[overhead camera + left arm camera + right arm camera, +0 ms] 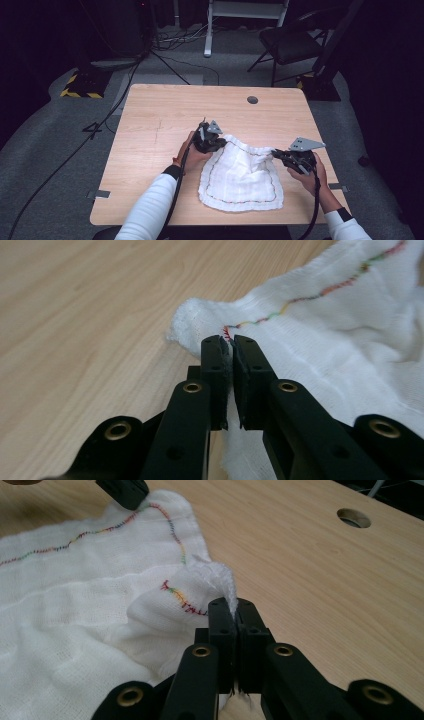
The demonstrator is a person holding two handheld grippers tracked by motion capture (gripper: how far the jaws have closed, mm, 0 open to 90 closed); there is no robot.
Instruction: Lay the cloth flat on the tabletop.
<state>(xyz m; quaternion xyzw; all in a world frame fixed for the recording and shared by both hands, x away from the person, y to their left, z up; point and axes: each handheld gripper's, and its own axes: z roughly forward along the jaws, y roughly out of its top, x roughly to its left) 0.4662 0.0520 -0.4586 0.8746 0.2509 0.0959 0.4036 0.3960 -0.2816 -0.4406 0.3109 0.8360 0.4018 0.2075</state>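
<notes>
A: Cloth first. Where is it?

B: I see the white cloth near the table's front edge, right of centre, with coloured stitching along its hem. The near part lies flat; both far corners are pinched and lifted a little.

A: Left side?

B: My left gripper sits at the cloth's 11 o'clock corner. In the left gripper view the jaws are clamped on the cloth, the stitched hem caught right at the tips, and a strip of fabric runs down between the pads. No earlier frame here, so just the grip.

A: Right?

B: Right gripper at the 2 o'clock corner. In the right gripper view it is closed tight on a tuft of cloth poking up between the tips; the left gripper's tip shows at 11 o'clock on the far hem.

A: Anything hard to read?

B: In the high view, the hands and grey plates cover both pinch points. Gripper views cut off the near hem. The table hole sits at 12 o'clock; a chair sits dim behind.
</notes>
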